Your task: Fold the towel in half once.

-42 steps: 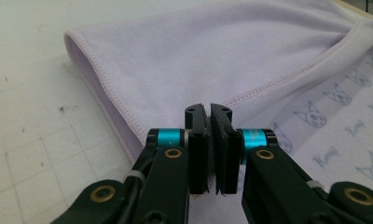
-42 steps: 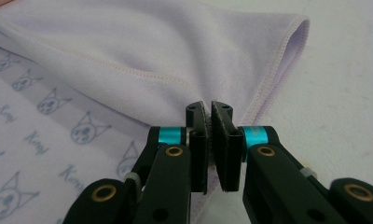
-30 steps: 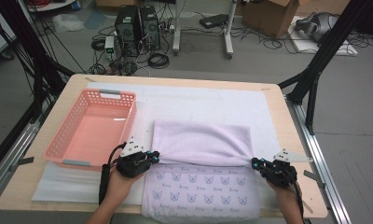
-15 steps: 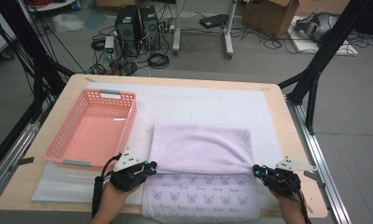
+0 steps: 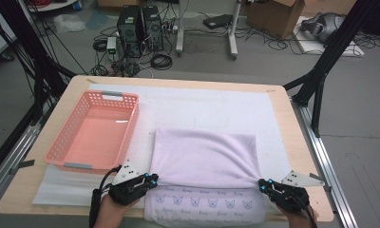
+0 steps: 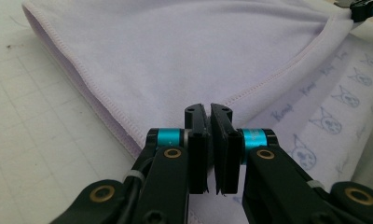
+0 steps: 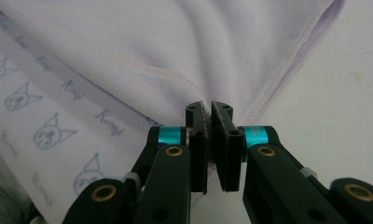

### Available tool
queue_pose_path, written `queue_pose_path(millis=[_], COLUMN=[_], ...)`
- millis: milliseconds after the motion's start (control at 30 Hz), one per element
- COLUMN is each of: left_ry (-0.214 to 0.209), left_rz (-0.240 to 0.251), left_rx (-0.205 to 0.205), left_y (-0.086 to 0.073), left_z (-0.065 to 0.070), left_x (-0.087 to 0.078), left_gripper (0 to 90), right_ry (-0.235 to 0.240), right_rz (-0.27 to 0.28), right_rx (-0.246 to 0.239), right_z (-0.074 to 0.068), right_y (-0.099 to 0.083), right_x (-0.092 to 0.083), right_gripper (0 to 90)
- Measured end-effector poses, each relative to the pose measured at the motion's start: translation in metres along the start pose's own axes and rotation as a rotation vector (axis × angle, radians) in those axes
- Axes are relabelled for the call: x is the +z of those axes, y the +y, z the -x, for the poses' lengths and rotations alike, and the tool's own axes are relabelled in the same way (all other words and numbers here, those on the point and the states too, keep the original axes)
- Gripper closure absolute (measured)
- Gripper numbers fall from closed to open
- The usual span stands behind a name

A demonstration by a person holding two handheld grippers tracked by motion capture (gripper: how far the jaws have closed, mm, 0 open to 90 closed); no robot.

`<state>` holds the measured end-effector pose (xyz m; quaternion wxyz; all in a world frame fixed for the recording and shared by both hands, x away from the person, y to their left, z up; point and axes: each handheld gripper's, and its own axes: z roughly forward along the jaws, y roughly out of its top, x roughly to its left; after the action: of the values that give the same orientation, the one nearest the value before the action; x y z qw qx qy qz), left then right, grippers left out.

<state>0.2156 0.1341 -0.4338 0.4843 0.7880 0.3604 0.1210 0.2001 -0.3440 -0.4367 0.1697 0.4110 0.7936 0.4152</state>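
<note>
While both hands sit at the table's near edge, the left gripper is clamped on one corner of the lilac towel and the right gripper pinches the other, folded layer lying beside the pink basket.

We are seeing the cloth lying at lower centre on the mat, the basket sitting left of it, both on the table.

High view overlooks table; claw views closely share the towel.
</note>
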Motion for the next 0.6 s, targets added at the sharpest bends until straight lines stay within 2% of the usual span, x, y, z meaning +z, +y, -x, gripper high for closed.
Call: queue_pose_path(millis=[100,133,200,300,367,433,500,600], left_ry=[-0.01,-0.012,-0.009,0.01,0.013,0.025,0.039,0.044], left_rz=[0.0,0.005,0.032,0.078,0.093,0.099,0.091,0.066], left_rx=[-0.01,-0.019,-0.053,-0.062,-0.075,-0.066,-0.069,-0.087], left_y=[-0.001,0.0,0.004,0.013,0.02,0.028,0.035,0.043], left_z=[0.001,0.0,-0.002,-0.011,-0.017,-0.023,-0.03,-0.04], left_x=[0.0,-0.001,-0.002,-0.001,0.002,0.007,0.016,0.031], left_gripper=[83.3,78.3,59.7,46.0,41.7,40.0,39.8,40.4], right_ry=[0.003,0.004,-0.012,-0.044,-0.072,-0.107,-0.131,-0.151], right_rz=[-0.002,-0.001,0.017,0.088,0.14,0.164,0.157,0.106], right_rx=[0.003,0.002,0.022,0.061,0.091,0.113,0.119,0.113], right_z=[-0.001,0.0,0.002,0.009,0.017,0.024,0.03,0.04], right_y=[-0.002,-0.002,-0.002,0.002,0.005,0.011,0.018,0.028], right_x=[-0.001,-0.001,-0.002,-0.009,-0.014,-0.014,-0.008,0.013], right_gripper=[83.6,79.9,66.1,55.3,52.9,52.0,51.9,55.1])
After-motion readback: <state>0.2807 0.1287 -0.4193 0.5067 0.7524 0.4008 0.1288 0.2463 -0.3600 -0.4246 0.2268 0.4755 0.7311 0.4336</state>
